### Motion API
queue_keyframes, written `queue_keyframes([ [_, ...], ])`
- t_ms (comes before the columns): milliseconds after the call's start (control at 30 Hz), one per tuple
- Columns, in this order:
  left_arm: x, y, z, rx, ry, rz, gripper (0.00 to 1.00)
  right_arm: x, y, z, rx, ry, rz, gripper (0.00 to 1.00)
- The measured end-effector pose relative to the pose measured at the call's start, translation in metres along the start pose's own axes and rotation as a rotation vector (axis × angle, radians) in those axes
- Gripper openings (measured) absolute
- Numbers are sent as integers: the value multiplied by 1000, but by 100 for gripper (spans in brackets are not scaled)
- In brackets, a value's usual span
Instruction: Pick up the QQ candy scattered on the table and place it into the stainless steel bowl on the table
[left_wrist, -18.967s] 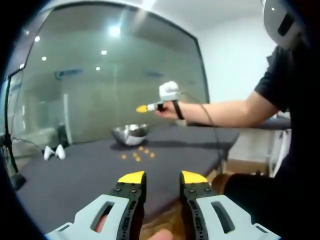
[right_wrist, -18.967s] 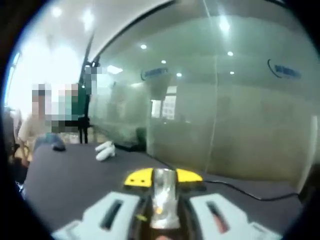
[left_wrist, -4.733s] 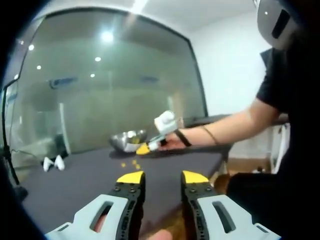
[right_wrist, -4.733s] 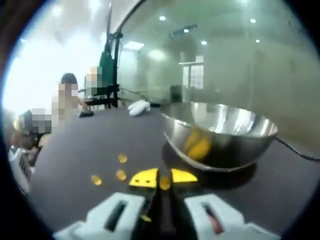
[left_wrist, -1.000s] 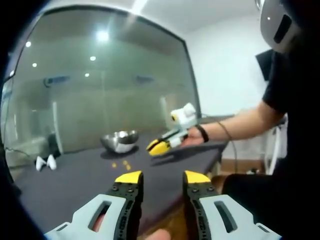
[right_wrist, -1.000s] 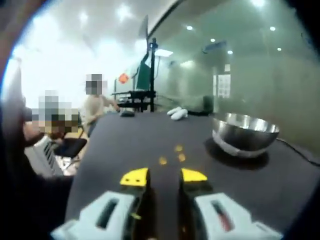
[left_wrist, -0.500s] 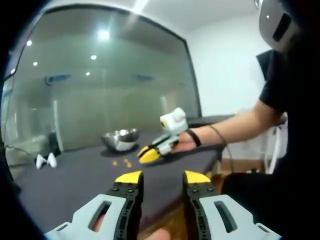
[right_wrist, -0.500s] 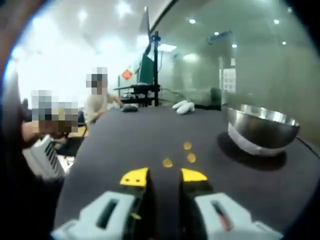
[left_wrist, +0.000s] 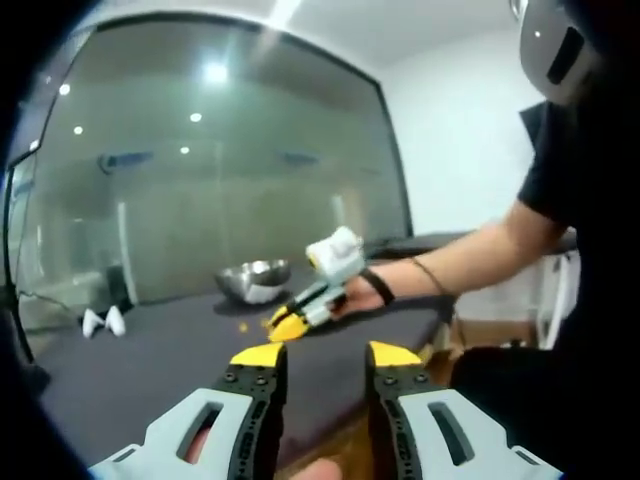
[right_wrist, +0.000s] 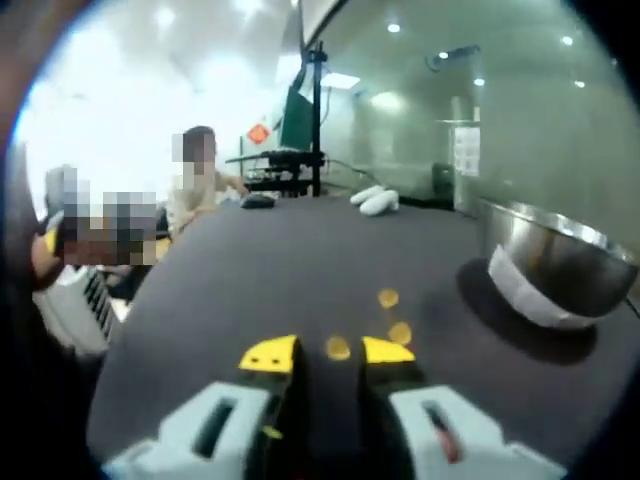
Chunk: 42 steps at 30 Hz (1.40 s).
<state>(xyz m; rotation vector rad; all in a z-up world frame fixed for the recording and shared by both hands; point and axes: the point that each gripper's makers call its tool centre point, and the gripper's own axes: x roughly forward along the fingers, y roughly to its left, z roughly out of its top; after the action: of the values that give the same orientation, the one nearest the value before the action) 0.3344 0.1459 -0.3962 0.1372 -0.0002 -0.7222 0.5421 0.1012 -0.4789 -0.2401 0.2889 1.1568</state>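
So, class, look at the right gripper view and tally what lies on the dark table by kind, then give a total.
Yellow QQ candies: 3
Stainless steel bowl: 1
White objects at the far edge: 2
Dark object near them: 1
Total: 7

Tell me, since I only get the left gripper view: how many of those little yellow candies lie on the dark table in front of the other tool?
Observer: The right gripper view shows three small yellow candies on the dark table.
Visitor: Is that tool lined up with one?
Observer: Yes. The nearest candy shows between the yellow tips of the right tool, whose jaws stand apart.
Visitor: Is anyone else around?
Observer: A person sits beyond the table's far edge, to the left in that view.
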Motion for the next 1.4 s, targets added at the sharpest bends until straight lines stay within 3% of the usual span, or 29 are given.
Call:
queue_keyframes([
  [167, -3, 2, 0, 3, 4, 6, 33, 3, 0, 0, -6, 3, -3, 22],
  [267, -4, 3, 0, 3, 2, 11, 33, 3, -4, 0, -15, -4, -21, 10],
  [700, -4, 6, 0, 4, 0, 21, 32, 0, -1, 3, -29, -12, -32, 9],
  [833, -5, 6, 0, 5, 0, 24, 32, -9, -7, 14, -1, -66, -57, 9],
  [1000, -6, 10, 2, -2, -11, 34, 32, -40, -38, 43, 13, -201, -214, 9],
  [1367, -2, 14, 1, 4, -10, 37, 32, -81, -101, 65, 44, -252, -399, 9],
  [1400, -2, 14, 1, 6, -8, 36, 32, -86, -114, 67, 43, -251, -420, 9],
])
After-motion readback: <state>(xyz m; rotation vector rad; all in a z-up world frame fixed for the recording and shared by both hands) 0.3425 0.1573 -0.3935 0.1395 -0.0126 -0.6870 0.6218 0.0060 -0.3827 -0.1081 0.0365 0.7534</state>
